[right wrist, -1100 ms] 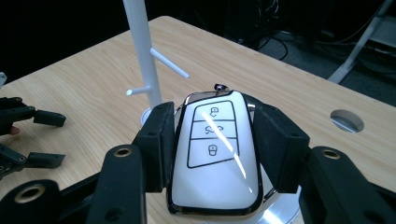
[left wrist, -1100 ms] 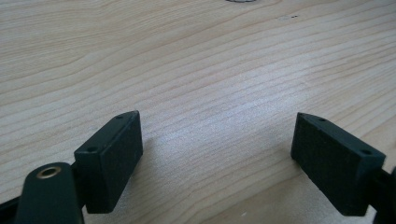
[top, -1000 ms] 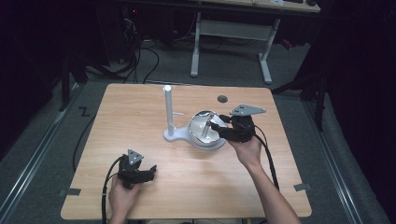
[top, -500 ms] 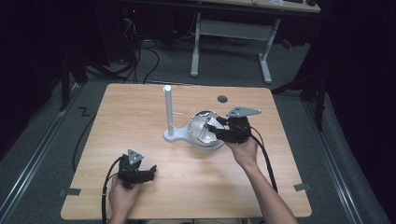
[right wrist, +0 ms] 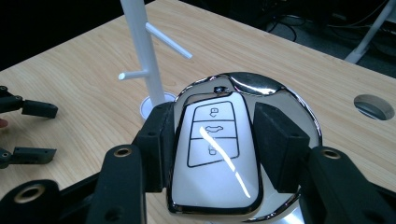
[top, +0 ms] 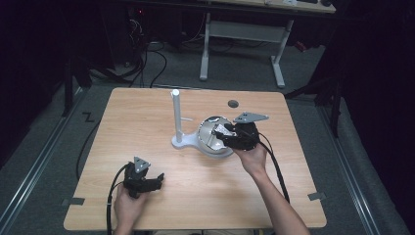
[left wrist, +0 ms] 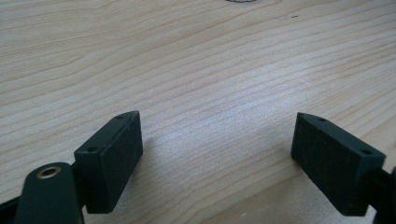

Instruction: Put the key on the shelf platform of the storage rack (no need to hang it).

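Observation:
A white car key fob point(right wrist: 212, 163) with three button outlines and a chrome rim sits between the jaws of my right gripper point(right wrist: 215, 121), which is shut on it. The fob hangs just over a shiny chrome dish point(right wrist: 280, 93). In the high view the right gripper point(top: 226, 133) is over the dish point(top: 208, 142), beside a white stand point(top: 176, 117) with short pegs. My left gripper point(top: 154, 182) rests near the table's front left, open. Its jaws point(left wrist: 217, 140) stand wide apart over bare wood.
The white stand point(right wrist: 140, 42) rises just behind and left of the dish. A round cable hole point(top: 233, 103) lies in the table behind the dish. The left gripper point(right wrist: 28, 130) shows far off at the left edge. Desk legs and cables stand beyond the table.
My right gripper has shifted a little to the left, farther over the dish, with the fob in its jaws. The left gripper has not moved.

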The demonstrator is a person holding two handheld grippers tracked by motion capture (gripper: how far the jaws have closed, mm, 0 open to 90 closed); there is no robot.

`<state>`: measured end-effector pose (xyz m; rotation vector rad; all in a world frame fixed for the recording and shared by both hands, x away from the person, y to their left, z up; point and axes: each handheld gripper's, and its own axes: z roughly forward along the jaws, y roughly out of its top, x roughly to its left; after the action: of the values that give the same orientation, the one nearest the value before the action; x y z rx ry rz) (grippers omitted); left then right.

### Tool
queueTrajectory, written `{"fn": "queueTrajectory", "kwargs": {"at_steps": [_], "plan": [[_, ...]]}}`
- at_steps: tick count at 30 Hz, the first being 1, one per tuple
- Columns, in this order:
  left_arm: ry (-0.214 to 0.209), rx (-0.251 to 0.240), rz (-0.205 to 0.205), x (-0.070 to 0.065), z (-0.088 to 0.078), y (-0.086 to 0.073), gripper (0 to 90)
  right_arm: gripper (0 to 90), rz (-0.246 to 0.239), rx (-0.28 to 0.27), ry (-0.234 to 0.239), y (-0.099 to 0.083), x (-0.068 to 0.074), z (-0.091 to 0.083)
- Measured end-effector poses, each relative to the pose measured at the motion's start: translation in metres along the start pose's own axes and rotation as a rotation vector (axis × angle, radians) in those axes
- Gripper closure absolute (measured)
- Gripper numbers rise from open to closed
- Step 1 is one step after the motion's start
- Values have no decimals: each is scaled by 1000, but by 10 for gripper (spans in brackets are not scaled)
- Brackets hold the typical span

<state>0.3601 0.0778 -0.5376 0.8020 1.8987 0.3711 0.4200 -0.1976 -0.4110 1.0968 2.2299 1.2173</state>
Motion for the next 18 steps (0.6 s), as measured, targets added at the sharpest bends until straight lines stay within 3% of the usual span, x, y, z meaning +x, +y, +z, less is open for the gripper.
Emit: {"fn": "queueTrajectory", "kwargs": {"at_steps": [18], "plan": [[-1,0,1,0,0,0,169,505,70,69,-56,-10,-24,24]]}}
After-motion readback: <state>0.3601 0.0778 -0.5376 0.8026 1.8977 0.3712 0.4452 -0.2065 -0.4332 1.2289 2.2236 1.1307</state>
